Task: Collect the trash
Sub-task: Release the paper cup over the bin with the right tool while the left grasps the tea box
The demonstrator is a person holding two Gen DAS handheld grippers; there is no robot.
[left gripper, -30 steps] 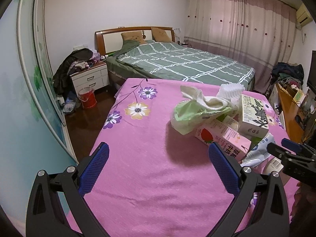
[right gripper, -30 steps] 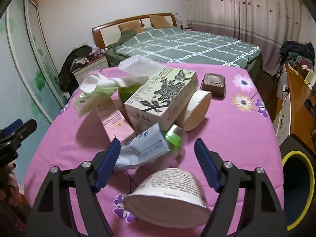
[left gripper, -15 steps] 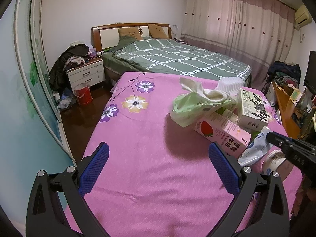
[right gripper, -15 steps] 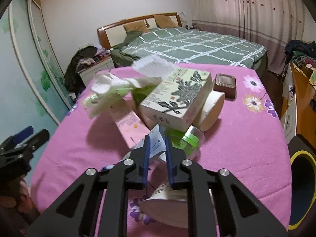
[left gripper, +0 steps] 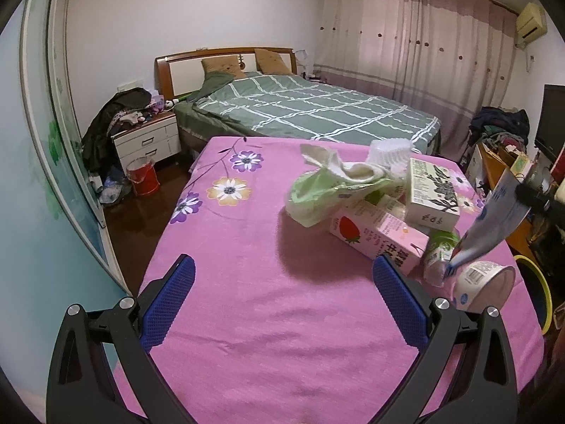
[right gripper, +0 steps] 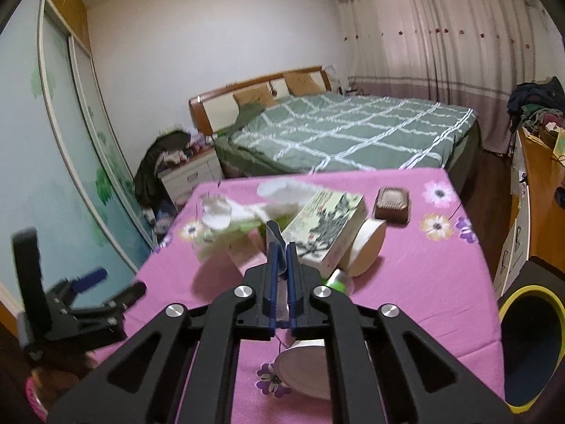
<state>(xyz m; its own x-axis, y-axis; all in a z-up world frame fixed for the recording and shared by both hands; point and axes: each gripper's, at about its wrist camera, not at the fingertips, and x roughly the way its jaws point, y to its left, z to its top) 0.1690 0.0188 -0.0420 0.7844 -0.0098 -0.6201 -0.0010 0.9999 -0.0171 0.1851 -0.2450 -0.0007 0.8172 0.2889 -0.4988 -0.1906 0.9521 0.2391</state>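
Note:
A pile of trash lies on the pink flowered table (left gripper: 247, 282): a green wipes pack (left gripper: 317, 194), a pink strawberry milk carton (left gripper: 378, 236), a pale printed box (left gripper: 429, 194), a plastic bottle with a green label (left gripper: 439, 247) and a white paper cup (left gripper: 483, 282). My right gripper (right gripper: 281, 247) is shut on a white and blue plastic wrapper (left gripper: 494, 219) and holds it lifted above the pile. My left gripper (left gripper: 282, 275) is open and empty over bare table, left of the pile.
A black bin with a yellow rim (right gripper: 529, 346) stands at the table's right edge. A brown tray (right gripper: 392, 203) and a round white tub (right gripper: 367, 247) lie further back. A green bed (left gripper: 310, 113) and a nightstand (left gripper: 148, 141) stand beyond.
My right gripper has shut on the wrapper and lifted it up off the pile. The left gripper stays open and has drawn back a little.

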